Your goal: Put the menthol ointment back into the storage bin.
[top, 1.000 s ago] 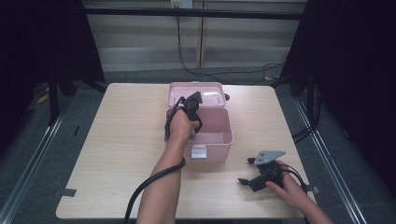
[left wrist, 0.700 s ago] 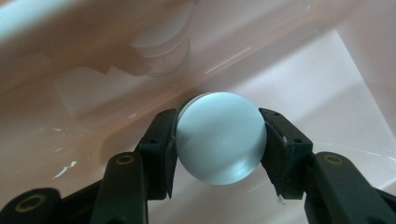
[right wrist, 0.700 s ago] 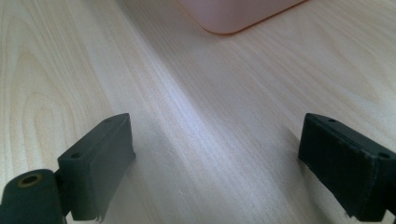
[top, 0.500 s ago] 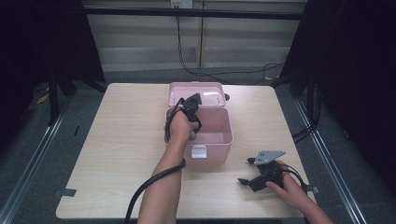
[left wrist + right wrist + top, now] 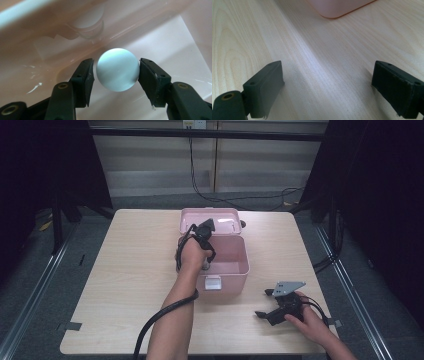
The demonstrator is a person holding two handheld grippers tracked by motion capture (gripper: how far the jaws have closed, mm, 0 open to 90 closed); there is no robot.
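Note:
A pale blue-white ball (image 5: 117,69) lies low inside the open pink box (image 5: 240,270). My left gripper (image 5: 205,266) reaches down into the box, and the ball sits between its jaws (image 5: 116,72). These jaws have just been opening: the right pad still touches the ball, while a thin gap shows at the left pad. My right gripper (image 5: 262,303) rests on the table near the front right, held by a hand. In the right gripper view its jaws (image 5: 327,85) stand wide open over bare wood with nothing between them.
The box's lid (image 5: 212,220) leans open at the back. A white latch (image 5: 212,283) is on the box's front wall. The wooden table (image 5: 130,270) stretches wide to the left. A corner of the pink box (image 5: 337,7) lies ahead of my right gripper.

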